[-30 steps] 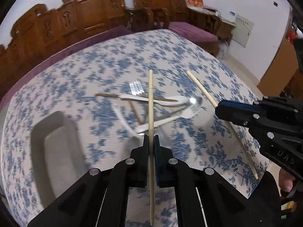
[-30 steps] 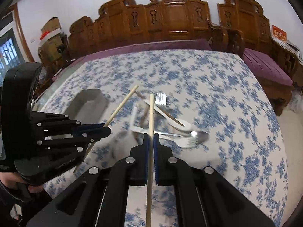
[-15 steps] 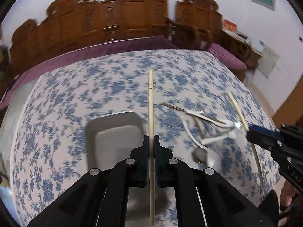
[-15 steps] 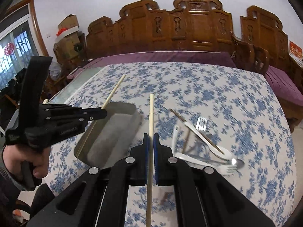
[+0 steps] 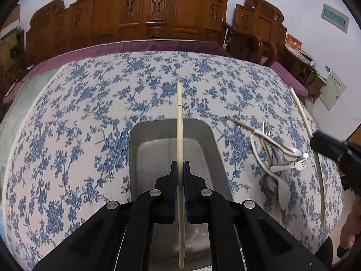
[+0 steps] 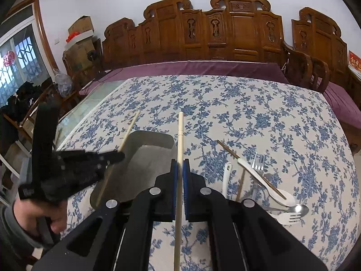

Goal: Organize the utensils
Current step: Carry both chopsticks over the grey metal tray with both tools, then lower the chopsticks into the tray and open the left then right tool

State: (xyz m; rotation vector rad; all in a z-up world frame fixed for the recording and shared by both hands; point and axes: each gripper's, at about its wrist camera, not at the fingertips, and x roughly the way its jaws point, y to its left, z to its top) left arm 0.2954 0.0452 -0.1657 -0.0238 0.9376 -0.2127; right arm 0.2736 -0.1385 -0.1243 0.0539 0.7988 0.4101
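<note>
Clamping one chopstick (image 5: 179,135) each above the tray (image 5: 135,135), both hand-held grippers (image 5: 179,176) stay shut.

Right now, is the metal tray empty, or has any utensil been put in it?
Empty. The metal tray shows a bare floor; the chopstick over it is clamped in the left gripper, and the forks and spoons lie on the tablecloth.

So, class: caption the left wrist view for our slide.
Left gripper holds a pale wooden chopstick above the grey metal tray.
</note>
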